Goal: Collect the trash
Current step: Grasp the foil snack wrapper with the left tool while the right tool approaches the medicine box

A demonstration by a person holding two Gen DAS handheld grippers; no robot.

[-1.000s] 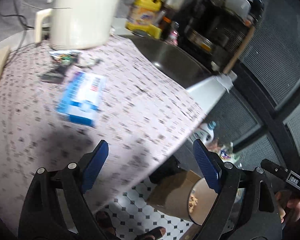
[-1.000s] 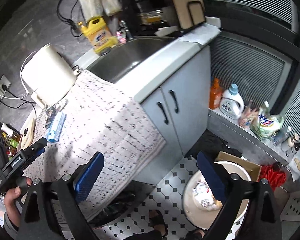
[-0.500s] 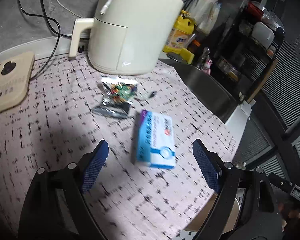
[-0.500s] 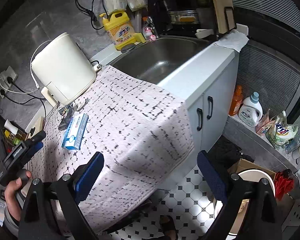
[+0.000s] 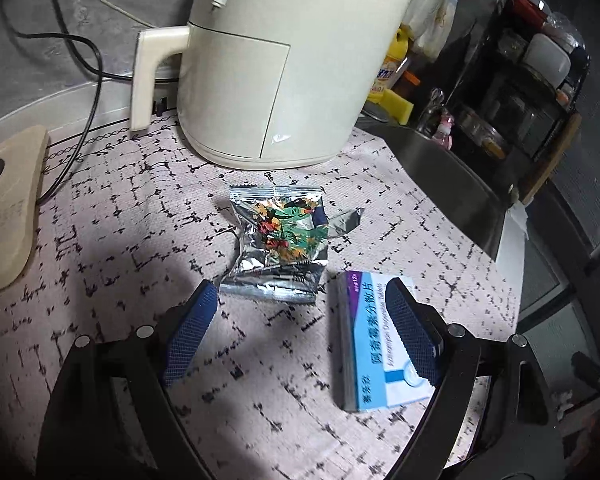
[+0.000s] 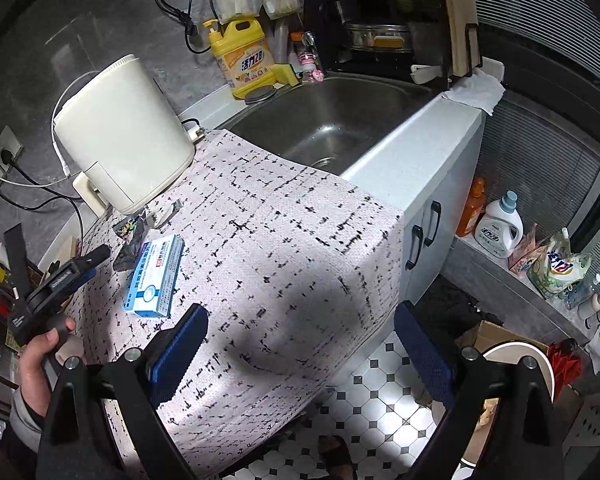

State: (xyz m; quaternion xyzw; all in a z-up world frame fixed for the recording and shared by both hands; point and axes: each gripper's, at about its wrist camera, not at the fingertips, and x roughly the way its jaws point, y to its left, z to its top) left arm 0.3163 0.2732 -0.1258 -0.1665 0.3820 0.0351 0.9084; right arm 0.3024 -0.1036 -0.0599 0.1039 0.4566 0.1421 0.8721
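Note:
A crumpled silver snack wrapper [image 5: 280,244] with a colourful print lies on the patterned counter cloth [image 5: 120,240], in front of the cream appliance. A blue and white medicine box [image 5: 374,344] lies just right of it. My left gripper [image 5: 300,332] is open and empty, low over the cloth, its tips just short of the wrapper; the right finger overlaps the box. In the right wrist view the box [image 6: 154,276] and the wrapper [image 6: 130,234] lie at the left. My right gripper [image 6: 300,350] is open and empty, over the cloth's front edge. A white bin [image 6: 516,364] stands on the floor.
A cream appliance [image 5: 292,60] with a handle stands behind the wrapper. A beige board [image 5: 4,208] lies at the left. A steel sink [image 6: 332,120], yellow detergent bottle [image 6: 244,60] and dish rack are to the right. A cardboard box [image 6: 496,336] sits by the bin.
My left gripper has swung from the counter edge in toward the wrapper and box and dropped closer to the cloth. The right gripper has turned from the floor toward the counter.

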